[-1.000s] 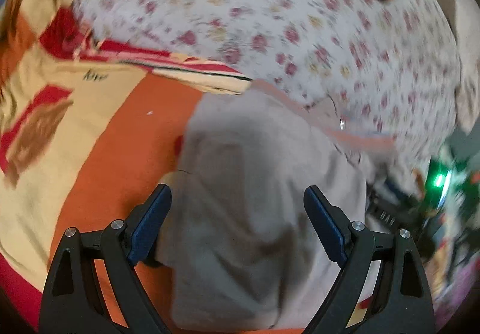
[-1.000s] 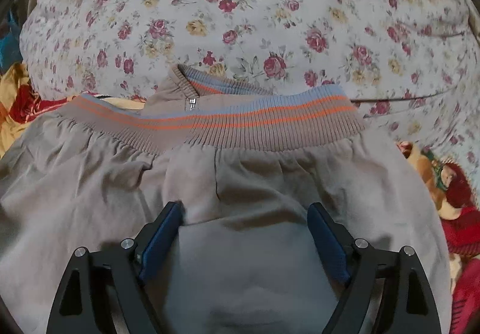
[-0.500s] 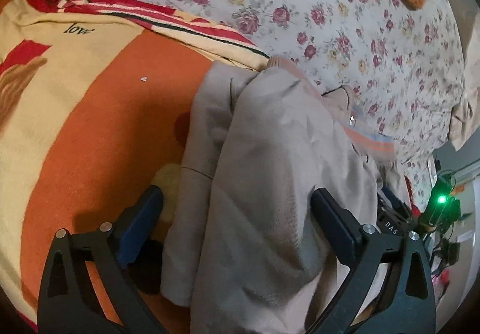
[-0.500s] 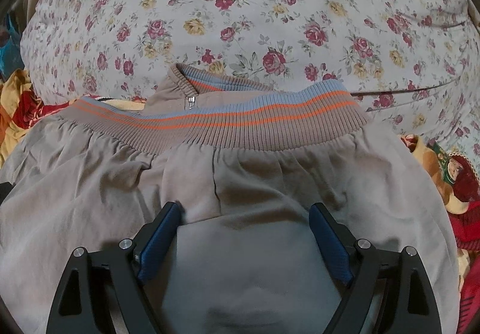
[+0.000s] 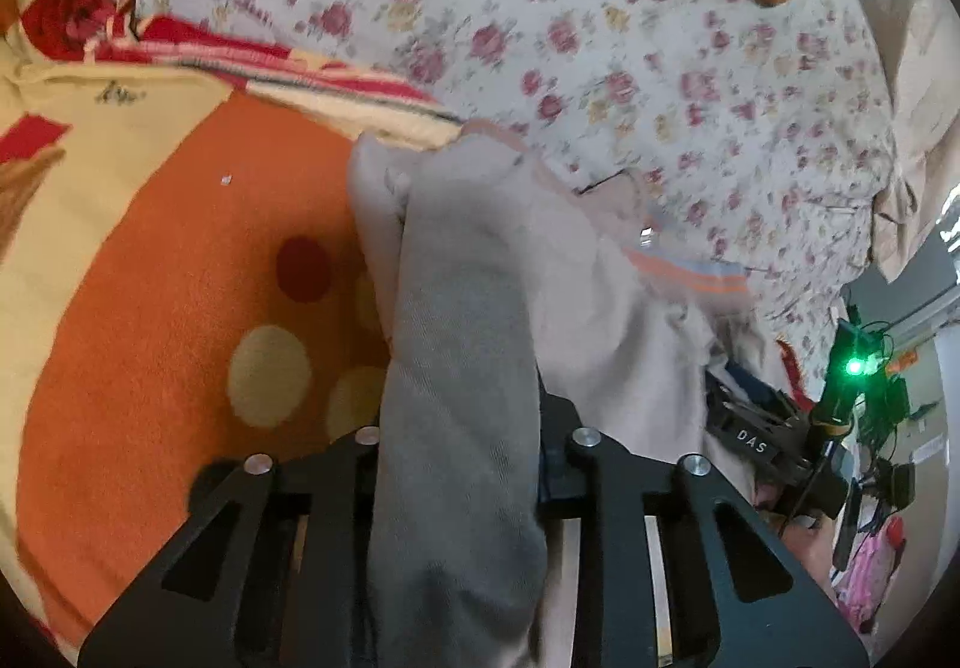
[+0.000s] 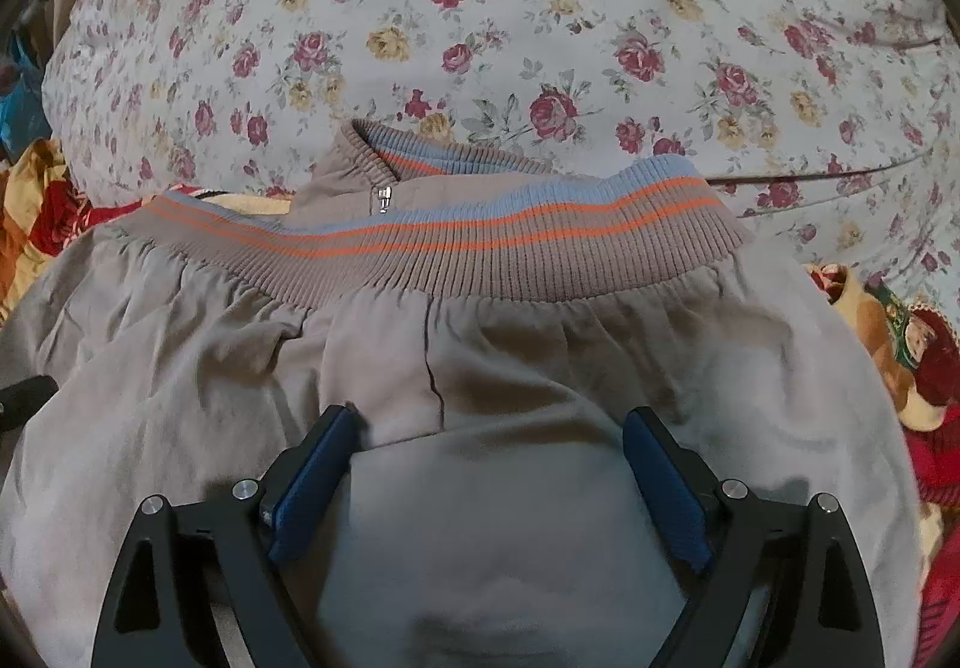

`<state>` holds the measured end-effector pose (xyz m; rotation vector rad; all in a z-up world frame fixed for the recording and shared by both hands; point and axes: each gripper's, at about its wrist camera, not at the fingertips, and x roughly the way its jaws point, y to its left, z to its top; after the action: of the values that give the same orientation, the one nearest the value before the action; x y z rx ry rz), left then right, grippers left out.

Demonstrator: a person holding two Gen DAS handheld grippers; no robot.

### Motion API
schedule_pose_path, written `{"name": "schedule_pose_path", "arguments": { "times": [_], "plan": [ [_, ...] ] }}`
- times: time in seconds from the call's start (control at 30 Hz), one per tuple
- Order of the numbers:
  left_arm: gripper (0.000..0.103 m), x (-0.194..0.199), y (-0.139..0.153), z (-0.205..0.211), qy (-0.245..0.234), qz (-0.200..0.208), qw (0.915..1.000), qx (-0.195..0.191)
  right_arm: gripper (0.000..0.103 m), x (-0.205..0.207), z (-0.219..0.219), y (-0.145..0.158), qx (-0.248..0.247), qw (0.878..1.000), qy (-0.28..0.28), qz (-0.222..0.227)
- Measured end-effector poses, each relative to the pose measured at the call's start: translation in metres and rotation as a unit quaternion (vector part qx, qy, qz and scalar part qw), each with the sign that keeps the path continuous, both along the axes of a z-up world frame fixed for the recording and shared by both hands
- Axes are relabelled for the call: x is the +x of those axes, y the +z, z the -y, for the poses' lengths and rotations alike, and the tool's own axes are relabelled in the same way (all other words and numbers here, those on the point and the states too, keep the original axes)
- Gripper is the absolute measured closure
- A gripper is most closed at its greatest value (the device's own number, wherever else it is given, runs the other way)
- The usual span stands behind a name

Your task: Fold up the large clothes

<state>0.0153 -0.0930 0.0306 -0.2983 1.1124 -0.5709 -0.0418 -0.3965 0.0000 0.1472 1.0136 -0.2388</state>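
A tan jacket (image 6: 480,368) with a ribbed hem striped orange and blue (image 6: 456,242) lies on the bed. In the right wrist view my right gripper (image 6: 486,464) is open, its blue pads resting on the jacket's back below the hem. In the left wrist view my left gripper (image 5: 462,428) is shut on a bunched fold of the jacket (image 5: 462,344) at its left side. The fold hides the pads.
A floral sheet (image 6: 540,8) covers the bed beyond the jacket. An orange and cream blanket (image 5: 150,278) with dots lies to the left. A stand with a green light (image 5: 855,368) and cables sits off the bed's right edge.
My left gripper has closed on the jacket's left side and gathered it into a fold. My right gripper has stayed open in the same place.
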Motion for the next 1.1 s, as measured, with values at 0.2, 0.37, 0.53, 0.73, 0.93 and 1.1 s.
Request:
{"name": "schedule_pose_path", "arguments": {
  "times": [0.2,0.37,0.53,0.73,0.93,1.1],
  "plan": [
    [0.083,-0.026,0.057,0.033,-0.035,0.043,0.9984,-0.006,0.016,-0.029,0.020,0.044,0.039,0.999,-0.006,0.017],
    [0.092,-0.045,0.100,0.090,-0.080,0.075,0.9940,0.003,0.016,-0.079,0.054,0.070,0.049,0.998,-0.040,0.028],
    [0.095,-0.065,0.103,0.183,-0.136,0.091,0.9854,0.047,0.016,-0.128,0.100,0.088,0.078,0.989,-0.107,0.063],
    [0.098,-0.087,0.065,0.281,-0.186,0.079,0.9752,0.090,0.016,-0.159,0.140,0.083,0.102,0.980,-0.147,0.091],
    [0.103,-0.105,0.051,0.328,-0.225,0.064,0.9703,0.063,0.016,-0.180,0.185,0.064,0.159,0.959,-0.211,0.105],
    [0.103,-0.124,0.055,0.327,-0.251,0.065,0.9612,0.094,0.016,-0.188,0.191,0.064,0.159,0.956,-0.219,0.110]
  ]
}}
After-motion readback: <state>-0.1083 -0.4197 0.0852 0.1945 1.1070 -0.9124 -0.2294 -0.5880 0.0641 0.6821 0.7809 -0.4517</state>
